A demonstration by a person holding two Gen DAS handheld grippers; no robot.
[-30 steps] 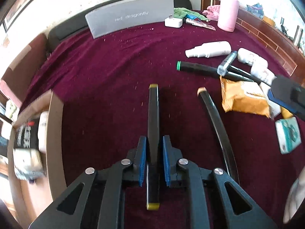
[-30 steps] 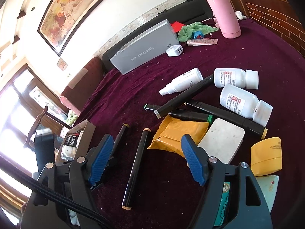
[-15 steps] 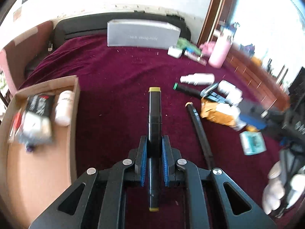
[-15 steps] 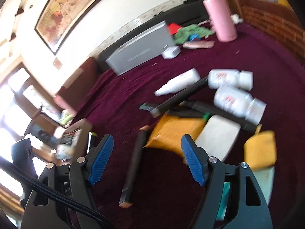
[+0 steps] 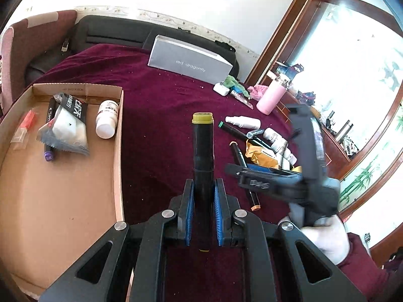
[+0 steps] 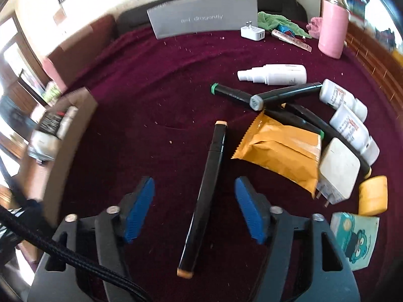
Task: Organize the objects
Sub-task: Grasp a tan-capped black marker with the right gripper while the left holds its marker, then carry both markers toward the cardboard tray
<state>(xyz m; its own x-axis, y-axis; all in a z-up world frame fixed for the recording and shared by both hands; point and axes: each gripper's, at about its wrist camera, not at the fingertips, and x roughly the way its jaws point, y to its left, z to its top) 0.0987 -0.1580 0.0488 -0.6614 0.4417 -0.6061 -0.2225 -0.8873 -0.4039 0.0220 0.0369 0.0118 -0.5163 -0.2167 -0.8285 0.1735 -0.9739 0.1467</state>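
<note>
Left gripper (image 5: 202,211) pointed downward, its ribbed blue pads clamped on a black cylindrical marker with yellow end caps (image 5: 203,151), held above the burgundy velvet-like tablecloth (image 5: 156,115) just right of the shallow brown cardboard tray (image 5: 118,151). Right gripper (image 6: 194,206) tilted steeply down; its jaws had just been closing, pads apart astride, not touching, a black orange-capped marker (image 6: 209,176). Beyond lay two white pill bottles (image 6: 352,125).

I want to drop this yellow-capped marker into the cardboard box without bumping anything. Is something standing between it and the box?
Nothing visible does. The left gripper is shut on the yellow-capped marker, and only bare maroon cloth lies between it and the cardboard box. The box's near part is free; its contents sit at the far end.
</note>
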